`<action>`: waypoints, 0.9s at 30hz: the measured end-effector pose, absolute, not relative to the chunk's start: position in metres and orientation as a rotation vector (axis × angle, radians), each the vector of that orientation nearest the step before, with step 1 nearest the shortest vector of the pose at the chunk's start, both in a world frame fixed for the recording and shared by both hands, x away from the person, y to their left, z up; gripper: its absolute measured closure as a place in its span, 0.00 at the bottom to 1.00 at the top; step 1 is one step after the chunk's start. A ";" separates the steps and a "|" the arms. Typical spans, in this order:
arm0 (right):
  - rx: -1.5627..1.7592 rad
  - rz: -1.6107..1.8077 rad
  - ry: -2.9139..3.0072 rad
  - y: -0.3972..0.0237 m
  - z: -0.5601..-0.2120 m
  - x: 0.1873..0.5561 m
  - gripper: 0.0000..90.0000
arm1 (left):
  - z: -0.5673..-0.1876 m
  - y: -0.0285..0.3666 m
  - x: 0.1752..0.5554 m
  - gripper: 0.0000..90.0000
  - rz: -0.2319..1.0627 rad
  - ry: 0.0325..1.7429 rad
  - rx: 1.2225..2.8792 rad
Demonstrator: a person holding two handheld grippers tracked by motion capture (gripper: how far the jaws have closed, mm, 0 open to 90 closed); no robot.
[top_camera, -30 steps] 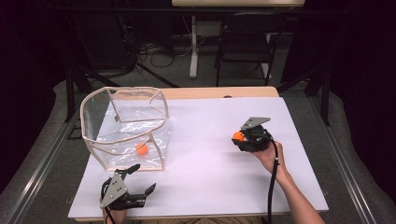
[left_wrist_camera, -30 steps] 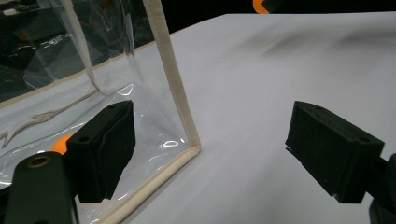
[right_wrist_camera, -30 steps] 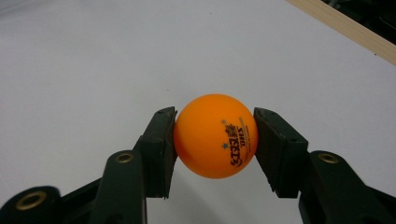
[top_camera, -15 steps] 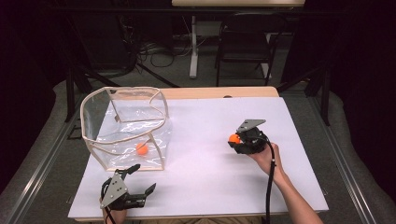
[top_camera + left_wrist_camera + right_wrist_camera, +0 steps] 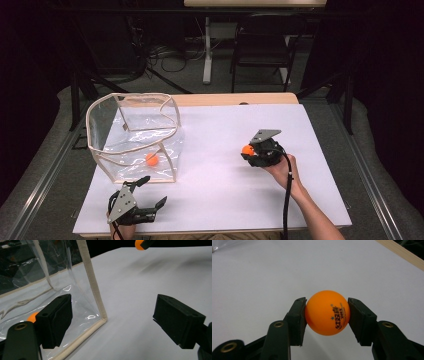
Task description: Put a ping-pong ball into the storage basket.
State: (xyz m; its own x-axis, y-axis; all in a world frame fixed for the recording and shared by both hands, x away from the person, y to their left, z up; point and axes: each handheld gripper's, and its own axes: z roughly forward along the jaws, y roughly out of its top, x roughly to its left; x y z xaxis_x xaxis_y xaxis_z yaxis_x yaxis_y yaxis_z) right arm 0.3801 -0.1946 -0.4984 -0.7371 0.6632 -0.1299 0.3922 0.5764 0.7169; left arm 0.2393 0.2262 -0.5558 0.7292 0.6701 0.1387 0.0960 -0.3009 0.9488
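Note:
My right gripper (image 5: pixel 327 315) is shut on an orange ping-pong ball (image 5: pixel 327 316) with printed lettering, held a little above the white table. In the high view that gripper (image 5: pixel 250 151) and its ball (image 5: pixel 247 149) sit right of centre. A second orange ball (image 5: pixel 151 159) lies inside the clear plastic bag (image 5: pixel 132 135) with a beige rim at the left. My left gripper (image 5: pixel 152 192) rests open near the table's front edge, just in front of the bag. In the left gripper view its jaws stand wide apart by the bag's corner seam (image 5: pixel 93 287), with the inner ball (image 5: pixel 32 317) behind the left jaw.
The white table sheet (image 5: pixel 215 200) lies on a wooden top whose far edge (image 5: pixel 240 98) shows behind it. A cable (image 5: pixel 287 200) trails from the right gripper along the forearm. Beyond the table stand a chair (image 5: pixel 262 50) and cables on the floor.
The right gripper with its ball has drifted slightly left and toward the front of the table. The left gripper has stayed where it was.

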 end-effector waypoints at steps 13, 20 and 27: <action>0.820 0.986 2.441 -0.187 -0.497 0.375 0.56 | -0.556 0.226 0.240 0.17 0.636 0.599 1.810; 0.804 0.997 2.452 -0.183 -0.497 0.372 0.56 | -0.556 0.225 0.240 0.17 0.636 0.597 1.812; 0.783 1.008 2.465 -0.177 -0.497 0.369 0.56 | -0.556 0.225 0.240 0.17 0.634 0.596 1.813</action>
